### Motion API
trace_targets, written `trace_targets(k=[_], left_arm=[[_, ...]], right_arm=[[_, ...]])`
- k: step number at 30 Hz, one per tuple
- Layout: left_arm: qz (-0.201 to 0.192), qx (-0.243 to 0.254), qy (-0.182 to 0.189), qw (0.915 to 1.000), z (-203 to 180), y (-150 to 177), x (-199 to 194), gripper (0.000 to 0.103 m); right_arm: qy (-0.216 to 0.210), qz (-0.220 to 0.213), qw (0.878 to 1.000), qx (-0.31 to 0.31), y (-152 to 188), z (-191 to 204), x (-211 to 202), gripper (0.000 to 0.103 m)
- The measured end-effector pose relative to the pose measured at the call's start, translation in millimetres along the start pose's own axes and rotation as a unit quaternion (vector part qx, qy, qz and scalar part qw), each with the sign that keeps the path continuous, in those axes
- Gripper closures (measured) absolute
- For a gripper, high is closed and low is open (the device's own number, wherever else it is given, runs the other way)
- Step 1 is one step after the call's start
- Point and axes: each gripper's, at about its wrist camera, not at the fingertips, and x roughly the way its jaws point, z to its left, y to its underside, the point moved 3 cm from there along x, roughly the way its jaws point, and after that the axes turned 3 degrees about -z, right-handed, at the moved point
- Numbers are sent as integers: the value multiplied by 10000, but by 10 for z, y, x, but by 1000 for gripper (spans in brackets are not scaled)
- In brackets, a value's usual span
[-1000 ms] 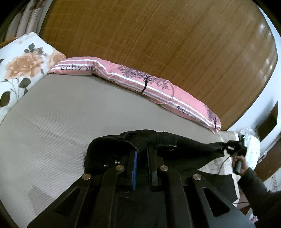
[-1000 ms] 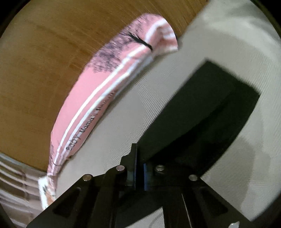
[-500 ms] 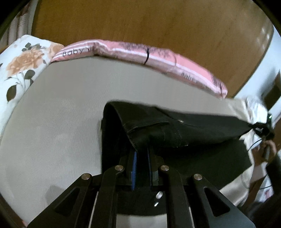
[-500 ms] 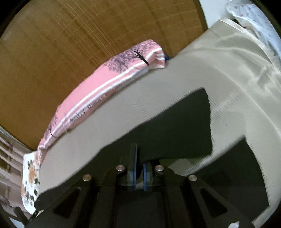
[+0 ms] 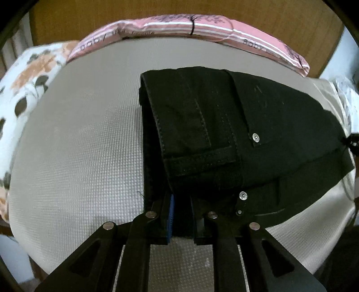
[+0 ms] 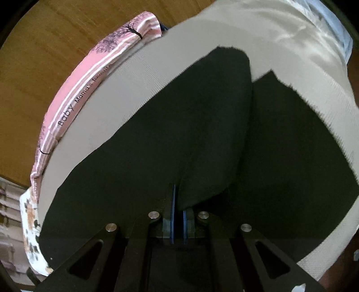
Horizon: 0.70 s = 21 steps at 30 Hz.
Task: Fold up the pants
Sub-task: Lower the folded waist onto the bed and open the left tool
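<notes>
Black pants lie on the grey bed sheet, folded over, with the waistband, pocket seams and metal rivets facing up. My left gripper holds the waistband's near edge. Its jaws are opening, and the cloth is still between them. In the right wrist view the pants spread as a dark leg doubled over another layer. My right gripper is shut on the folded leg cloth, low over the sheet.
A long pink striped pillow lies along the wooden headboard at the far side of the bed. A floral pillow sits at the left. The same pink pillow borders the bed in the right wrist view.
Both grippers came down with the pants, which went from hanging stretched above the bed to lying folded on it. The right gripper swept sideways, laying the leg over the lower layer.
</notes>
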Motion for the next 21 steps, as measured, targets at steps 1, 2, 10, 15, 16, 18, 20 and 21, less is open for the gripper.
trace_targets(k=[1,2,10,15,16,18,20,21], left_arm=[[12,-166,90,9998,32,5,-19,84],[32,-287,145,9995,53,11,-36,80],[-229,-1931,1201,9735,281,106,-377,49],[-139,-2753,1926,9418,234,154,-301,48],[-123,-2922,2054,9340,226,161,-250,48],[-67,-3172,2081,9252,219,175,-172,49],[-75,-3350,2122,9180,181,194,-99,49],[-82,-3448,2091,9150,185,195,-61,49]], right_arm=[[-20,7,10000,9,-2,-2,2,98],[-36,-7,10000,9,-9,2,-5,97],[-152,-138,9995,-252,-43,150,-83,92],[-325,-167,9991,-193,-78,183,-88,90],[-374,-168,9990,-153,-87,182,-90,90],[-468,-197,9987,-106,-102,178,-105,90],[-503,-213,9985,-97,-117,176,-120,90],[-531,-231,9983,-88,-125,175,-130,90]])
